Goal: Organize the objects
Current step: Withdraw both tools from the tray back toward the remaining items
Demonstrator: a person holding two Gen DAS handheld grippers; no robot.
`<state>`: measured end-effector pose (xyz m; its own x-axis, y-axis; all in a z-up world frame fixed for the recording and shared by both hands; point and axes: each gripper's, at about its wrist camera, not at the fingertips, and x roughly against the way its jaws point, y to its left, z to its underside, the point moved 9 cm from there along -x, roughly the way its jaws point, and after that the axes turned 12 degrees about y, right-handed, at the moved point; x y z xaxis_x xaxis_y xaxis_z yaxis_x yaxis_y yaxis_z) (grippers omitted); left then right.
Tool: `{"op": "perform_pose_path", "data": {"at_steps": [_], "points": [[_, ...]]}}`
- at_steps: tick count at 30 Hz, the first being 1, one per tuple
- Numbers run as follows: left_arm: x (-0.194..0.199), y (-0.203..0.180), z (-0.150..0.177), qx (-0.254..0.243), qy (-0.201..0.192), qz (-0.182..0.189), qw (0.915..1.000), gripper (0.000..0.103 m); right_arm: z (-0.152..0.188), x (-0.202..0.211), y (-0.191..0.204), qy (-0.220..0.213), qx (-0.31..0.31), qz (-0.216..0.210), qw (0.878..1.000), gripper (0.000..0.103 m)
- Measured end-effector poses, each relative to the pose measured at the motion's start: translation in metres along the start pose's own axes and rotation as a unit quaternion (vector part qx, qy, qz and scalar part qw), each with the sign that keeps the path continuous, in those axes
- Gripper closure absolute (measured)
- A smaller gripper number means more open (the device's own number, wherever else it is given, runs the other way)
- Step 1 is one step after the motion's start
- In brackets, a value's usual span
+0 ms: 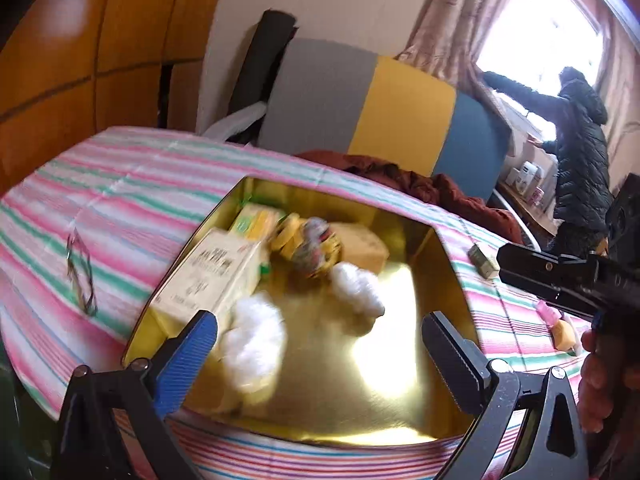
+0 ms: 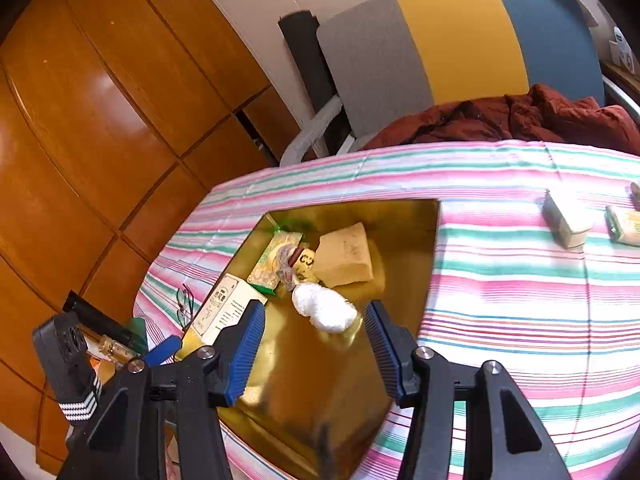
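While both tongs hang over the gold tin point(image 2: 404, 232) on the striped surface point(image 2: 520, 292), nothing is gripped. The left tongs point(image 1: 320, 344) are spread wide; the right tongs point(image 2: 316, 344) are parted halfway. At frame centre, a white wad point(image 2: 324, 308) lies inside beside 2 boxes point(image 2: 224, 312).

Both fisheye views look steeply down along their fingers, close above a gold tray point(image 1: 400, 408) point(image 2: 312, 392) on the striped tabletop point(image 1: 120, 200) point(image 2: 520, 300). They share the tray and the colour-blocked chair back point(image 1: 400, 120) point(image 2: 460, 40); the left wrist view faces more toward the window point(image 1: 540, 20).
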<state>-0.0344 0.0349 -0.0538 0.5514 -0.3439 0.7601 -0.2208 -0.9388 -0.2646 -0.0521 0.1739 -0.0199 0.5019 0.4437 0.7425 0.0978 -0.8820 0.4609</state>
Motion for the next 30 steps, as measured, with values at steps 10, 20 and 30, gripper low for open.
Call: {"op": "perform_pose_path", "data": {"at_steps": [10, 20, 30], "points": [[0.001, -0.072, -0.003, -0.033, 0.007, 0.053, 0.9980, 0.000, 0.013, 0.067, -0.065, -0.045, -0.036, 0.038, 0.998, 0.050], [-0.002, -0.147, 0.007, -0.094, 0.021, 0.084, 0.9918, 0.000, 0.042, 0.131, -0.153, -0.070, -0.087, 0.103, 0.988, 0.050], [-0.027, -0.208, 0.032, -0.148, 0.076, 0.108, 0.9802, 0.000, 0.087, 0.226, -0.290, -0.101, -0.244, 0.189, 0.946, 0.050]]}}
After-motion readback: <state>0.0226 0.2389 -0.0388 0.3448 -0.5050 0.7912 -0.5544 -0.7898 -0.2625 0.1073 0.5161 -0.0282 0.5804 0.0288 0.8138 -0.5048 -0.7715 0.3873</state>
